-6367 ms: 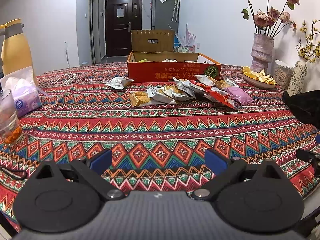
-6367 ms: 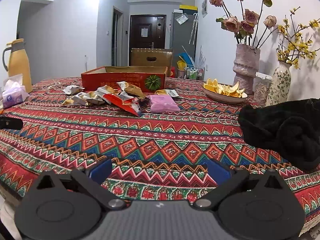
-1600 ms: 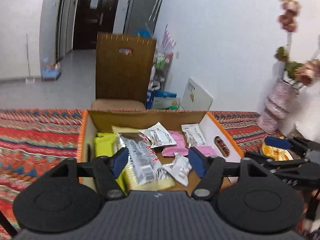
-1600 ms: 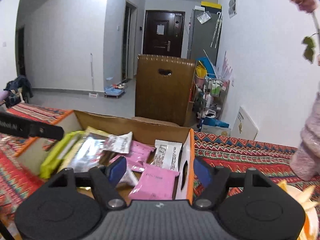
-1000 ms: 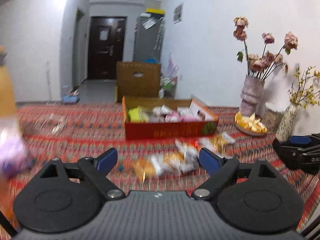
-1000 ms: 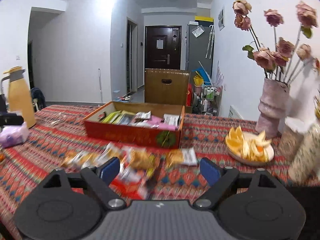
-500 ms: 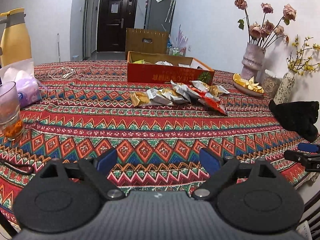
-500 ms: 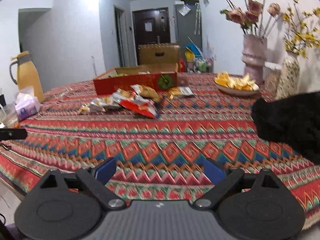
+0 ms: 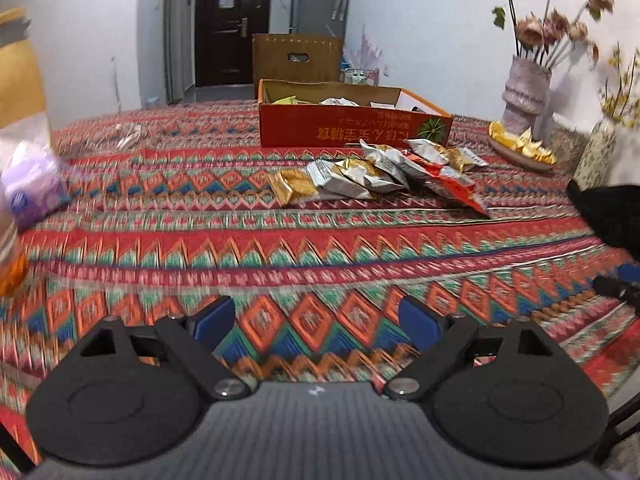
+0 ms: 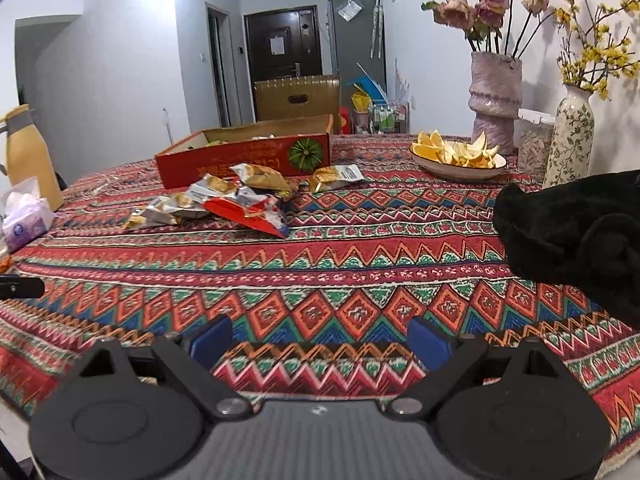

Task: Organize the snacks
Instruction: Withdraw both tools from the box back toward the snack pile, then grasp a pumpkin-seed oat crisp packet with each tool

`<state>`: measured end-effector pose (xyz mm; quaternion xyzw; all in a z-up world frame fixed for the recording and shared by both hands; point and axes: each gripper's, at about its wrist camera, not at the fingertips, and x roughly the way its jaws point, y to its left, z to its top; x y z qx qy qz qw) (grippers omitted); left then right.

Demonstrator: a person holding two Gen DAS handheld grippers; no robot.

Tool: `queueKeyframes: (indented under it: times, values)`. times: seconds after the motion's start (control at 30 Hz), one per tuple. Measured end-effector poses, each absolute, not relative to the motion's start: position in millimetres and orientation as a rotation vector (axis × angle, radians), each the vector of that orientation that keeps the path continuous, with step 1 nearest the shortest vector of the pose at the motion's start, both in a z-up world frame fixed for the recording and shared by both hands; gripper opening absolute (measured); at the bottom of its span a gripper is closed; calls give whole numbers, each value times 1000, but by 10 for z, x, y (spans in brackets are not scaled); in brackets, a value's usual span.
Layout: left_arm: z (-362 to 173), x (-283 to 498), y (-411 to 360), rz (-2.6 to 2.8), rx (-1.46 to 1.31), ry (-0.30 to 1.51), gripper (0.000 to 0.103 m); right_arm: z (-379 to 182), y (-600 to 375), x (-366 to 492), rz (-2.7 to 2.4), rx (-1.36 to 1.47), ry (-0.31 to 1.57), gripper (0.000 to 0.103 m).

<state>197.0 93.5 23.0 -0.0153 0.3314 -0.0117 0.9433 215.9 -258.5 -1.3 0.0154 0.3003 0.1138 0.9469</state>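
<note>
A: Lying in a loose row across the table, foil snack packets (image 9: pixel 360 176) in gold and silver, just in front of a shallow red cardboard box (image 9: pixel 352 130). Long axis of the row running left to right in the left wrist view, parallel to the box's front wall.

B: Flat red packet (image 10: pixel 248 214) at the near right end of that row, pointed corner aimed toward the near table edge. One gold packet (image 10: pixel 336 176) lying a little apart, to the right of the heap. More packets inside the box, only their tops showing over the wall.

A: Left gripper (image 9: pixel 316 316) spread wide, blue pads (image 9: pixel 212 316) well apart, nothing between them. Hovering over the near part of the table, well short of the packets.

B: Same for the right gripper (image 10: pixel 318 340): wide open, holding nothing, touching nothing.

A: Underneath, a red zigzag-patterned tablecloth (image 9: pixel 320 240). Off to the right, a black fabric bundle (image 10: pixel 576 232), a shallow dish of orange slices (image 10: pixel 460 156), a pink textured vase of dried roses (image 10: pixel 496 96) and a white floral vase (image 10: pixel 570 136).

B: At the left edge, a yellow thermos jug (image 10: pixel 28 152) beside a purple tissue pack (image 10: pixel 26 220). Beyond the table, a brown chair back (image 10: pixel 298 96), a dark door (image 10: pixel 284 44), white walls.
</note>
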Motion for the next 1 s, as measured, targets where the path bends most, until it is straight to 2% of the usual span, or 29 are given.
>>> queueKeyframes:
  times: [0.17,0.4,0.7,0.77,0.83,0.9,1.0]
  values:
    - [128,2556,1016,-98,146,702,90,-63,-2580,2557,217,29,638,94]
    - [-54,3449,1167,-159,233,735,90,-152,-2569,3316,232,84,663,92]
    - [-171,4117,1152,-326,300,672,96,-143,-2622,4542,328,294,729,76]
    - [-190,4206,1158,-349,261,674,90,-152,-2551,4832,339,333,733,75]
    - [-192,4262,1185,-391,194,689,67,-180,-2439,5091,324,338,725,75]
    - [-194,4254,1192,-395,167,689,63,-230,-2339,5288,304,339,732,75]
    - [-161,4185,1219,-331,142,720,62,-256,-2103,5486,288,272,698,75]
